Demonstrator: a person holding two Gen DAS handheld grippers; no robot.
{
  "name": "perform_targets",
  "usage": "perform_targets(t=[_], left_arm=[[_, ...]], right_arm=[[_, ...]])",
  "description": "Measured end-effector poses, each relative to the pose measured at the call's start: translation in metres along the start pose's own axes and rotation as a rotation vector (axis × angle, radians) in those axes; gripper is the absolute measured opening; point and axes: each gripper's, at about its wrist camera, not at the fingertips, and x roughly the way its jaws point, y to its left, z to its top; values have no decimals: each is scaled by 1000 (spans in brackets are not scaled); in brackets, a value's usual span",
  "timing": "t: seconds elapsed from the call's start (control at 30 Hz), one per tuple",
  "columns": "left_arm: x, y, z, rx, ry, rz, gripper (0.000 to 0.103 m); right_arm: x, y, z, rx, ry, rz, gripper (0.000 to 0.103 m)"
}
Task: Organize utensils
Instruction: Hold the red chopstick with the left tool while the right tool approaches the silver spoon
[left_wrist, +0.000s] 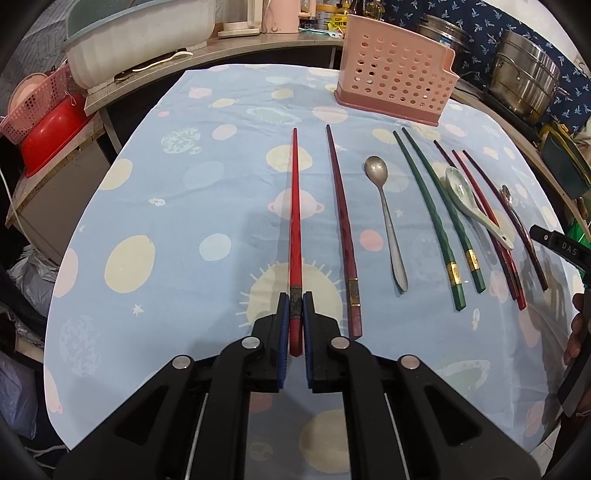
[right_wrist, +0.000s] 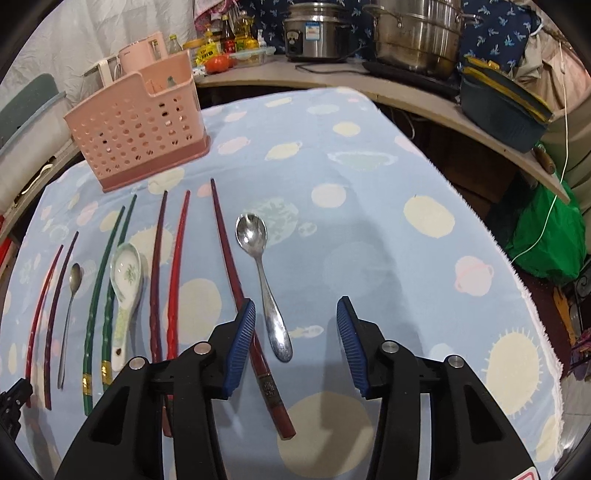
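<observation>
Down the left wrist view, the left claw (left_wrist: 295, 308) is clamped on the thick end of the red chopstick (left_wrist: 295, 221), which runs ahead along the cloth-covered bench (left_wrist: 166, 206); just right lies a maroon chopstick (left_wrist: 341, 229), then a metal spoon (left_wrist: 386, 218), with the pink utensil holder (left_wrist: 397, 74) standing beyond; over to the right wrist view, the right claw (right_wrist: 295, 325) gapes wide apart, holding nothing, above a steel spoon (right_wrist: 264, 280); a dark red chopstick (right_wrist: 236, 280) passes under its left finger (right_wrist: 242, 343)
</observation>
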Motion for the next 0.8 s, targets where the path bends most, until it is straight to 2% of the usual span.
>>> perform_targets(t=[0.1, 0.23, 0.5, 0.6, 0.7, 0.8], left_arm=[[1, 0, 0, 2, 3, 2, 7], [1, 0, 0, 2, 3, 1, 7], [2, -2, 0, 1, 5, -3, 7], [2, -1, 1, -2, 4, -3, 7], [3, -1, 1, -3, 2, -5, 7], [4, -2, 2, -3, 5, -8, 7]], right_arm=[[1, 1, -3, -5, -4, 6, 42], [2, 4, -3, -13, -2, 31, 29], [3, 3, -4, -12, 6, 70, 28], [2, -6, -2, 24, 6, 73, 19], [7, -12, -1, 42, 20, 95, 19], [8, -4, 0, 1, 28, 94, 19]])
